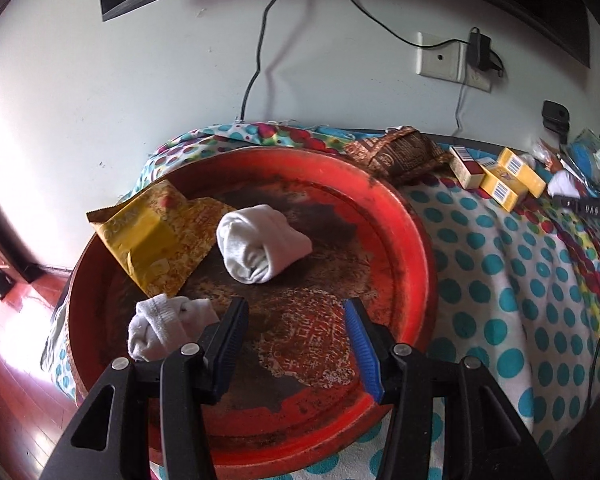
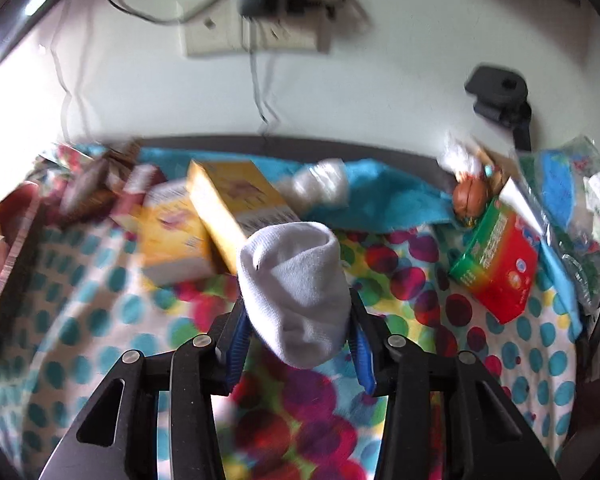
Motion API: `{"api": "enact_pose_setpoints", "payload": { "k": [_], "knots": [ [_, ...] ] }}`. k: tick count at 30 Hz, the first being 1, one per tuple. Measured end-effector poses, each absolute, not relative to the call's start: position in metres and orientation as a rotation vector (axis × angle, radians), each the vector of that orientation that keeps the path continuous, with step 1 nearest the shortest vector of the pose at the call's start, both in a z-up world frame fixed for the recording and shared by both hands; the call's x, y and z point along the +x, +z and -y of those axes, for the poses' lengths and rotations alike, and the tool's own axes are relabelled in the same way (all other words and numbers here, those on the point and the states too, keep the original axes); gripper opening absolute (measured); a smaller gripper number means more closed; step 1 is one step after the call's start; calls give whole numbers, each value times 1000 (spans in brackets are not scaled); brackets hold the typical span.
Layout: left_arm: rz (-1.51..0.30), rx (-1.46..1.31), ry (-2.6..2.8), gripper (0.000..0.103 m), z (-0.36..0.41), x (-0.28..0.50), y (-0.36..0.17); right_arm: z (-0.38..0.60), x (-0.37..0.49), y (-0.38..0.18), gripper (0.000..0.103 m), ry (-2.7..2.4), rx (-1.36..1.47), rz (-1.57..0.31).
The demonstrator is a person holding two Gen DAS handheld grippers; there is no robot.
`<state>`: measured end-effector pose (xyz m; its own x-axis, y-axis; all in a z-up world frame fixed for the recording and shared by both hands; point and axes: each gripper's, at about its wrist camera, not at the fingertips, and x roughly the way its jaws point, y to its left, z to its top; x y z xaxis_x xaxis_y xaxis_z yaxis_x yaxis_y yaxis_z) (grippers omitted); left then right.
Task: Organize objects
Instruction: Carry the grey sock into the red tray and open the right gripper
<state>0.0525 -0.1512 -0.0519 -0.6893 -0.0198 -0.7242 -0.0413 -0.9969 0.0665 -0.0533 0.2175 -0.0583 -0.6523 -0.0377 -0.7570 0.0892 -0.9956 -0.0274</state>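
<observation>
A round red tray lies on a dotted cloth. In it are a rolled white sock, a second bunched white sock at the near left and a yellow packet. My left gripper hangs open above the tray's near part, nothing between its fingers, the bunched sock just left of its left finger. In the right wrist view my right gripper is shut on a rolled white sock, held above the dotted cloth.
Yellow boxes, a red-and-white box and a brown packet lie beyond the tray. In the right wrist view yellow boxes, a green-and-red box, a small brown ball and plastic bags lie near the wall.
</observation>
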Motion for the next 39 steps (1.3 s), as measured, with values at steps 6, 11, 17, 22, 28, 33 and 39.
{"api": "enact_pose_setpoints", "payload": {
  "k": [6, 11, 17, 22, 28, 33, 39],
  "knots": [
    [-71, -1204, 2863, 51, 159, 56, -45, -159, -41, -18, 41, -2660, 1146, -157],
    [-4, -1187, 2905, 51, 179, 60, -38, -61, -29, -14, 41, -2474, 1095, -180],
    [141, -1225, 2942, 51, 213, 60, -38, 35, -28, -23, 41, -2298, 1107, -265],
    [267, -1223, 2965, 51, 235, 61, -38, 83, -35, -49, 41, -2235, 1174, -440],
    [298, -1230, 2946, 51, 237, 59, -39, 109, -48, -64, 41, -2236, 1236, -506],
    [283, -1236, 2929, 51, 232, 57, -40, 122, -61, -78, 41, -2243, 1252, -514],
    [305, -1235, 2917, 51, 232, 57, -39, 132, -70, -87, 45, -2236, 1255, -513]
  ]
}}
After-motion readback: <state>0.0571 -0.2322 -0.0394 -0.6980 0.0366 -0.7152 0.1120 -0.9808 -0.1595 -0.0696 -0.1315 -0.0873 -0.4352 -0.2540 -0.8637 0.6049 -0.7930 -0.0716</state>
